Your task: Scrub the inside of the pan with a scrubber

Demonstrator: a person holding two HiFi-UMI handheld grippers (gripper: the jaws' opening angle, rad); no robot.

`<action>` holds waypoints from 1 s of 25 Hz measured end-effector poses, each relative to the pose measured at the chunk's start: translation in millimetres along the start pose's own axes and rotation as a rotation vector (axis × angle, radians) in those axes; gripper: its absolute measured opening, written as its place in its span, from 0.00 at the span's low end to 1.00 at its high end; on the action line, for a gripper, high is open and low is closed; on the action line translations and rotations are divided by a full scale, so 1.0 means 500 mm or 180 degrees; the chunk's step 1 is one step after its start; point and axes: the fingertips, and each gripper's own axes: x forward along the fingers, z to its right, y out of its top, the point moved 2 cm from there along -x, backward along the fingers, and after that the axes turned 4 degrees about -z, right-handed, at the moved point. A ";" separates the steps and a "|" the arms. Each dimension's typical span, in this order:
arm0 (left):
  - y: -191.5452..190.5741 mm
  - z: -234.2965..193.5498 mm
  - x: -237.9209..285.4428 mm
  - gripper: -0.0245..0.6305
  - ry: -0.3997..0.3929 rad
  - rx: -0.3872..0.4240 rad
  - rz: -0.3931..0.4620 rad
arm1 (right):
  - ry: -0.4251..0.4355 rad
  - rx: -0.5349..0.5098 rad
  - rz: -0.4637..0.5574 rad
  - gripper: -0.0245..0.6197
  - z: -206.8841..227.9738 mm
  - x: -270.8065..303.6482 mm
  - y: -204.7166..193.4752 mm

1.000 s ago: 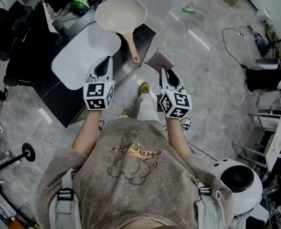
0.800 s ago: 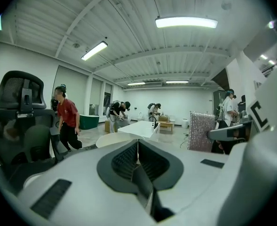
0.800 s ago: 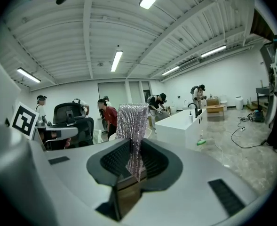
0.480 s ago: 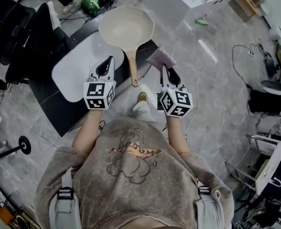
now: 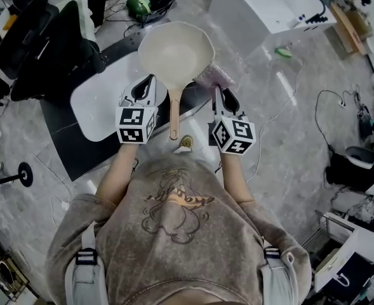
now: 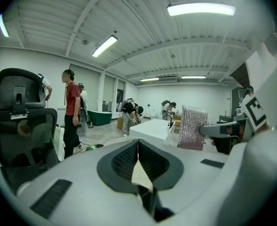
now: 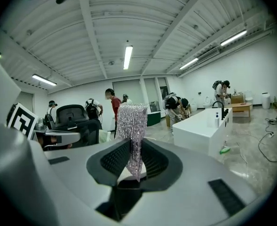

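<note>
A cream pan [image 5: 176, 54] with a wooden handle [image 5: 173, 116] sits on a black table [image 5: 79, 151], its handle pointing toward me. My left gripper [image 5: 146, 83] hovers just left of the handle, shut and with nothing in it; in its own view the jaws [image 6: 138, 142] meet. My right gripper [image 5: 217, 91] is at the pan's right, shut on a glittery pink-silver scrubber [image 5: 213, 76]. The scrubber [image 7: 132, 126] stands upright between that gripper's jaws [image 7: 134, 160]. It also shows in the left gripper view as a scrubber [image 6: 192, 127] off to the right.
A white oval tray [image 5: 101, 100] lies on the table, left of the pan. A white counter [image 5: 263, 8] stands behind, with a green item [image 5: 284, 53] on the floor beside it. Office chairs [image 5: 28, 30] and a green bag [image 5: 145, 5] are at the far left. Several people stand further back [image 6: 72, 112].
Both grippers have moved forward toward the table. The pan now lies between them, its handle beside the left gripper. The scrubber stays held in the right gripper.
</note>
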 end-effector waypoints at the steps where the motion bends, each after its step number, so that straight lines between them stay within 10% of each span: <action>1: 0.005 -0.003 0.007 0.06 0.0059 -0.0010 0.0003 | 0.0052 -0.0016 -0.0008 0.17 0.005 0.012 0.007; 13: 0.053 -0.017 0.052 0.08 0.0586 -0.0213 0.0136 | 0.0458 -0.0087 -0.0095 0.17 0.074 0.112 0.053; 19: 0.059 -0.043 0.063 0.49 0.0566 -0.0313 0.0210 | 0.0531 -0.0079 -0.0131 0.17 0.048 0.147 0.043; 25: 0.031 -0.053 0.088 0.55 0.0482 -0.0324 -0.0081 | 0.0493 -0.0068 -0.0142 0.17 0.035 0.167 0.040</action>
